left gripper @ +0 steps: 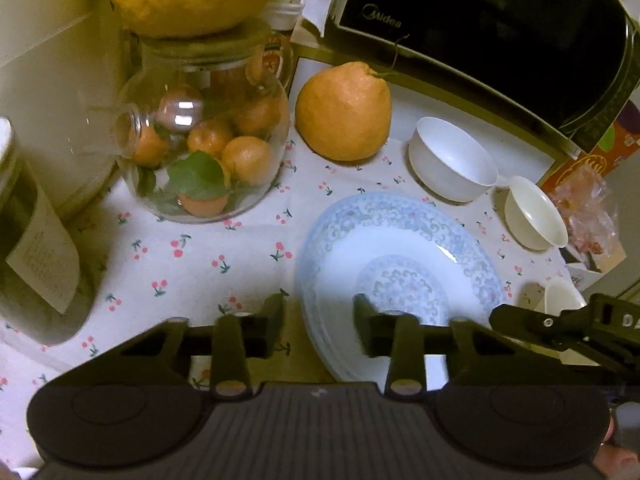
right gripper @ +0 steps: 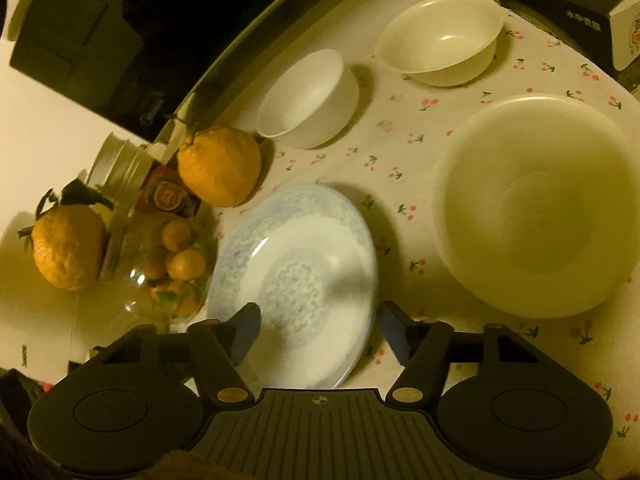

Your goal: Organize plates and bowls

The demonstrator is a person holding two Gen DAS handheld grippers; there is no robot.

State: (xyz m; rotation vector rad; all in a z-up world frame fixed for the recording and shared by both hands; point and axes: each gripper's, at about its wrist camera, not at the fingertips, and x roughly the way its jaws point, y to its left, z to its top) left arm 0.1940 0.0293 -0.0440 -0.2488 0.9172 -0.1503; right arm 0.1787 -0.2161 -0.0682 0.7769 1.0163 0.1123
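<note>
Your blue-patterned plate [left gripper: 400, 264] lies flat on the cherry-print tablecloth [left gripper: 168, 256], a white dish with pale blue scrollwork round its rim and in its centre, with the large orange citrus [left gripper: 344, 112] behind it and two plain white bowls, one deep [left gripper: 452, 160] and one shallower [left gripper: 534, 216], beyond its far edge. Your left gripper [left gripper: 320, 320] has its jaws apart astride the plate's near rim, and your right gripper [right gripper: 320, 328] hangs over the same plate with jaws spread wide and nothing between them, a large cream plate [right gripper: 536, 204] to its right

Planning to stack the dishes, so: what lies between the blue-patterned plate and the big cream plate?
Only bare cherry-print tablecloth separates the blue-patterned plate from the big cream plate; nothing stands in that gap. The right wrist view shows it.
</note>
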